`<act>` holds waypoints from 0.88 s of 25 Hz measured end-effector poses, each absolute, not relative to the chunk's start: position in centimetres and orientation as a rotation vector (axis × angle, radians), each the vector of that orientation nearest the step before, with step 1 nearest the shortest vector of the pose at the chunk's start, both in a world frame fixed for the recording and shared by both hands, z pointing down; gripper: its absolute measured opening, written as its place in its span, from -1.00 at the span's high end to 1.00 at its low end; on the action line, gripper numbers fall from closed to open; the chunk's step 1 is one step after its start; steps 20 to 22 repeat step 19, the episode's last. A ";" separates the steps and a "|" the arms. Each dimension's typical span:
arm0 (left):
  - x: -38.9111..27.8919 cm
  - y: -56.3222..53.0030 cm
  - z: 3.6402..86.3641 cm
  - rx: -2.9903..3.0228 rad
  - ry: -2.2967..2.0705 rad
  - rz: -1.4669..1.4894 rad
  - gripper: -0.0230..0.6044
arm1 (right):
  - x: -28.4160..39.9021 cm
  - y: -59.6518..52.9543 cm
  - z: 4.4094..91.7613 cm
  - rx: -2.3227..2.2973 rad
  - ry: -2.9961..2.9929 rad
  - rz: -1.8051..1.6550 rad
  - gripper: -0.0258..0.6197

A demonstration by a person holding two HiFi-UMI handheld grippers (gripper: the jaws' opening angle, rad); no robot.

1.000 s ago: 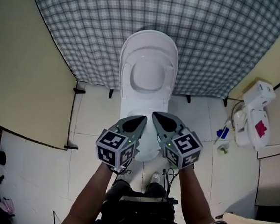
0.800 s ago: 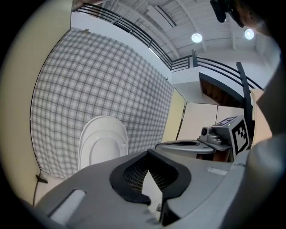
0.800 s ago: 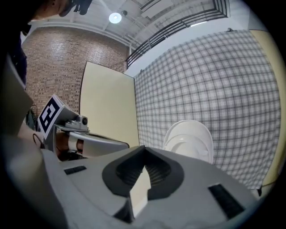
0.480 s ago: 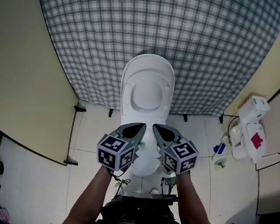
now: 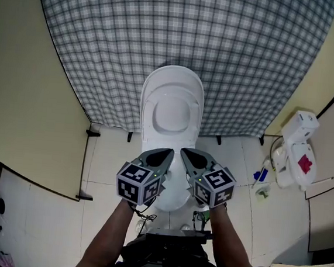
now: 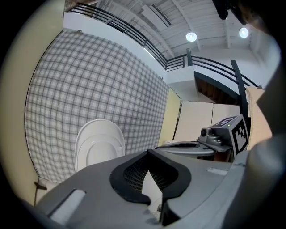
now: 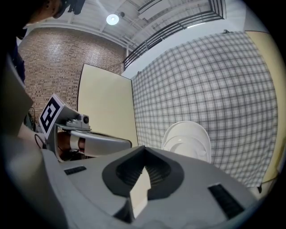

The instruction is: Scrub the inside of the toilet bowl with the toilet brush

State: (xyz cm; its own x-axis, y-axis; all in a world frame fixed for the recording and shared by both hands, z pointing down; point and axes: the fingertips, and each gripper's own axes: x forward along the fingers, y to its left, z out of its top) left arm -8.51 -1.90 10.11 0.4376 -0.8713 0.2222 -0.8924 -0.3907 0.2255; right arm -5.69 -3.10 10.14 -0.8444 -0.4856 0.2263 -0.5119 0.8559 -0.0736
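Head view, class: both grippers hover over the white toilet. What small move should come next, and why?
Probably swing the right gripper rightward toward the small blue item on the tiled floor, likely the brush, opening its jaws. Both it and the left gripper are shut and empty above the white ceramic toilet, whose lid is already up.
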 end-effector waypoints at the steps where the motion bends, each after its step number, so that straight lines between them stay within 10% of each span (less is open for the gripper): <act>1: -8.5 -1.9 10.1 2.385 -1.516 0.096 0.90 | -5.7 -3.1 10.1 0.771 -2.833 0.194 0.91; 22: -8.8 -1.8 9.9 2.378 -1.516 0.099 0.90 | -6.2 -2.4 9.5 0.749 -2.846 0.208 0.91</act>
